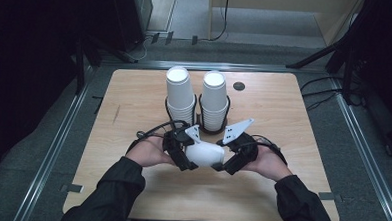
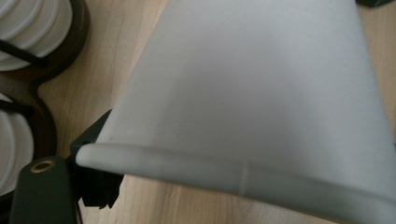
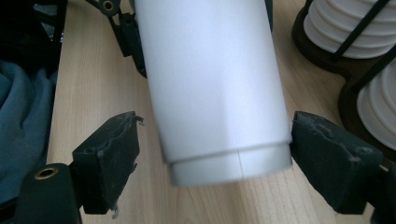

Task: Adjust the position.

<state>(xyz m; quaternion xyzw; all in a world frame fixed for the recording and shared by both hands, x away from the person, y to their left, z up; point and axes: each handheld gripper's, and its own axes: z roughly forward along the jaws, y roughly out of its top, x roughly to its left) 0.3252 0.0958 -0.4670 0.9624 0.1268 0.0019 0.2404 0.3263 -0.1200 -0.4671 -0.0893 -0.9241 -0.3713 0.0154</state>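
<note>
A white paper cup (image 1: 204, 155) lies on its side just above the wooden table (image 1: 292, 159), held between my two grippers. My left gripper (image 1: 184, 157) is shut on its rim end; one of its fingers (image 2: 51, 196) presses beside the rolled rim of the cup (image 2: 261, 93). My right gripper (image 1: 228, 161) is open around the cup's base end. In the right gripper view the cup (image 3: 210, 84) sits between the jaws of the right gripper (image 3: 219, 158), with a gap at the left jaw. A second, nested cup base (image 3: 229, 170) sticks out a little.
Two tall stacks of upside-down white cups (image 1: 180, 92) (image 1: 214, 99) stand in a black wire holder (image 1: 200, 103) just behind the grippers. A small black disc (image 1: 239, 86) lies at the table's back edge. Bare tabletop extends to the left and right.
</note>
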